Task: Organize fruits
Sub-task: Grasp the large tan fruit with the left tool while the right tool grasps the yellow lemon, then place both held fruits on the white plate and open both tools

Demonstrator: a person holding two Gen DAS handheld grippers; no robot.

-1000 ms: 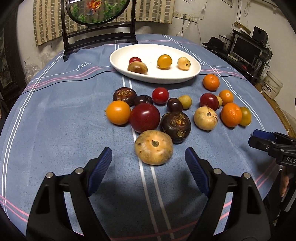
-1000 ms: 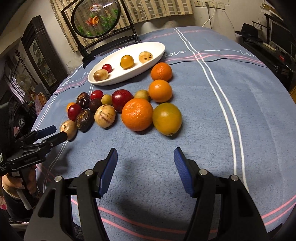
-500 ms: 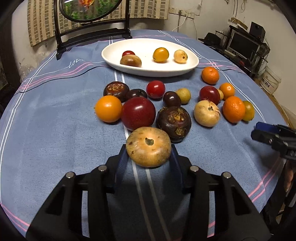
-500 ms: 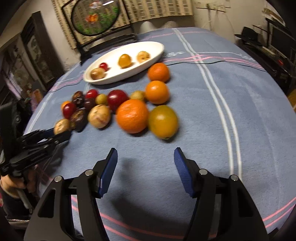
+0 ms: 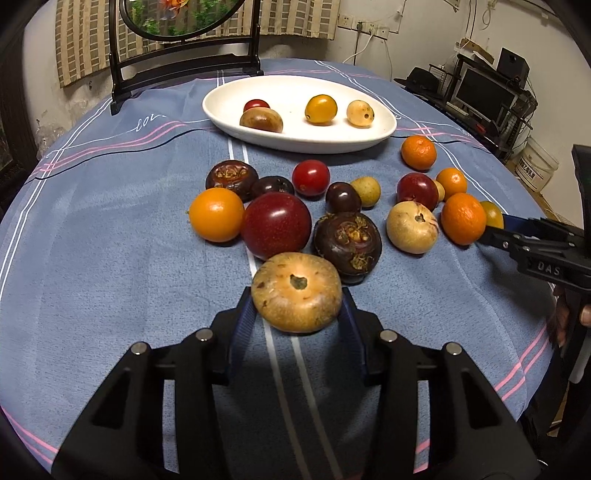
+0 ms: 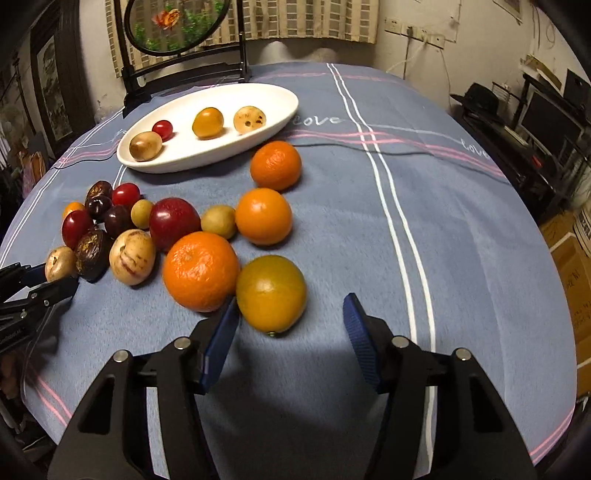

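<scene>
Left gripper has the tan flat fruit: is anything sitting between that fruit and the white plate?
Yes. The left gripper is shut on the tan fruit, and the loose pile lies straight ahead of it: the big red fruit and the dark mangosteen nearest, smaller ones behind. The white plate lies beyond them, so the fruit probably has to go over the pile.

A blue tablecloth [image 5: 110,258] with white and pink stripes lies under and ahead of the claw. Far ahead, at the cloth's far edge, stands a dark wooden stand [image 5: 184,66] holding an oval painted panel [image 6: 173,22]. Behind it hangs a checked curtain [image 6: 303,18]. Off to the right of the claw sit a monitor [image 5: 484,92], a black hat [image 6: 480,98] and a white bucket [image 5: 537,162].
</scene>
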